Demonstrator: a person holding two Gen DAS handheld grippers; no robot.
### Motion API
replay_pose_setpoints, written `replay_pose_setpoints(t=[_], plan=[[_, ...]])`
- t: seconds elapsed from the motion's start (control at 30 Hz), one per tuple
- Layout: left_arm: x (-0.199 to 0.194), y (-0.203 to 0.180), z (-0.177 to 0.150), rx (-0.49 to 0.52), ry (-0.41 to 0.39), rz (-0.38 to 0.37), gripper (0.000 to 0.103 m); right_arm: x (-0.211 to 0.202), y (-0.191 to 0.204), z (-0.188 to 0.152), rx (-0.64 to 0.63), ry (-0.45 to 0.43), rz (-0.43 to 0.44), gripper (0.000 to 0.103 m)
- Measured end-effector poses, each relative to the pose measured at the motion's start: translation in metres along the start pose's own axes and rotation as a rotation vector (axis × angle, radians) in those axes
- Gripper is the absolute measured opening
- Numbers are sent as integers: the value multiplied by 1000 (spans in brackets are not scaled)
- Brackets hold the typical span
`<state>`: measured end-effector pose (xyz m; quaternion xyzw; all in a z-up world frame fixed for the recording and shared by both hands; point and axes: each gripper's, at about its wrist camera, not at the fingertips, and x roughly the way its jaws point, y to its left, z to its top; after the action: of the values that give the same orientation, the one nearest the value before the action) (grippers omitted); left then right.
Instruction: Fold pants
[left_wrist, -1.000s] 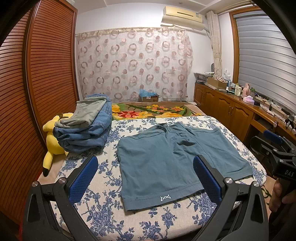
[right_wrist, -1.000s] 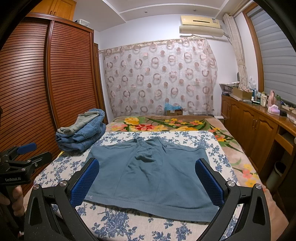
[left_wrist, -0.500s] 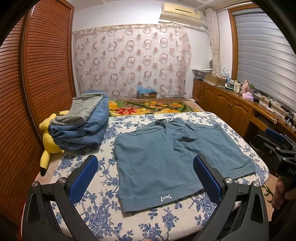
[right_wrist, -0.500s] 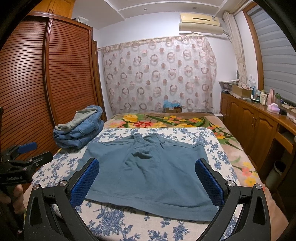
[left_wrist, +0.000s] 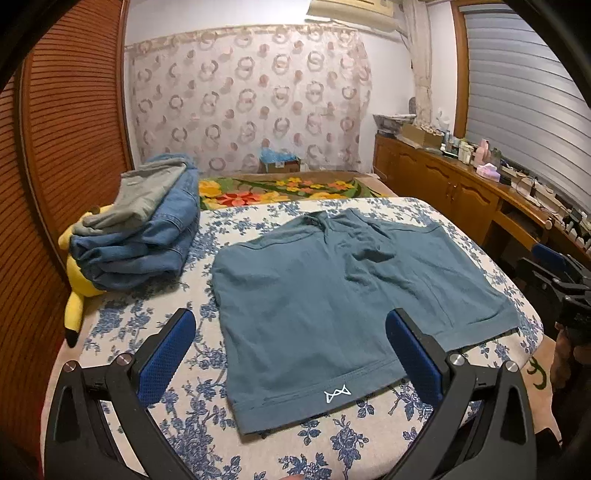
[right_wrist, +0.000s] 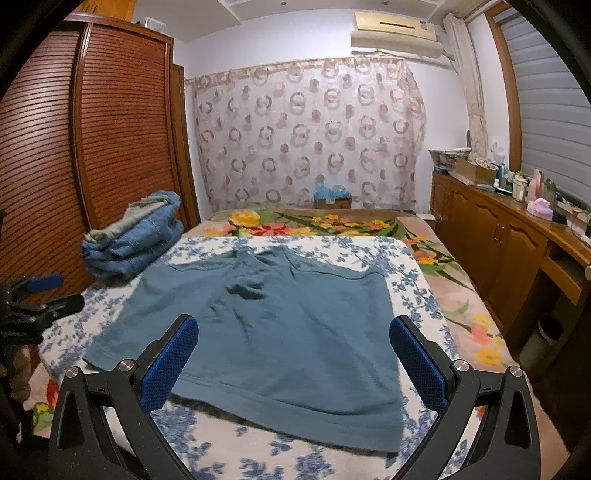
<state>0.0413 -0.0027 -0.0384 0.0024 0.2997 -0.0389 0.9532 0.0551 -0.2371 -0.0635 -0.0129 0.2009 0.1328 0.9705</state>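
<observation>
Teal shorts (left_wrist: 351, 295) lay spread flat on the bed (left_wrist: 184, 424).
You held your left hand-held gripper (left_wrist: 291, 358) and right hand-held gripper (right_wrist: 293, 362) above the near hem, each with jaws wide apart and clamping nothing; folded jeans (left_wrist: 147, 243) sat stacked beside the shorts, against a yellow plush toy (left_wrist: 75, 291).

The blue cloth shorts (right_wrist: 266, 325) lie flat on the flowery bed (right_wrist: 417, 291). The right gripper (right_wrist: 293, 363), wide open, hangs over their near edge. Folded blue jeans (right_wrist: 136, 240) sit far left.
</observation>
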Motion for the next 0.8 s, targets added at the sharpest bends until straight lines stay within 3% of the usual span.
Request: replay_pose_setpoints(t=[0.2, 0.37, 0.8], plan=[[16, -3, 0, 20, 28, -17, 103, 9, -6, 7, -15, 41, -24, 103], [28, -6, 0, 29, 50, -72, 103, 14, -11, 10, -38, 67, -27, 98], [61, -9, -7, 58, 131, -108, 103, 60, -49, 43, -23, 221, 15, 64]])
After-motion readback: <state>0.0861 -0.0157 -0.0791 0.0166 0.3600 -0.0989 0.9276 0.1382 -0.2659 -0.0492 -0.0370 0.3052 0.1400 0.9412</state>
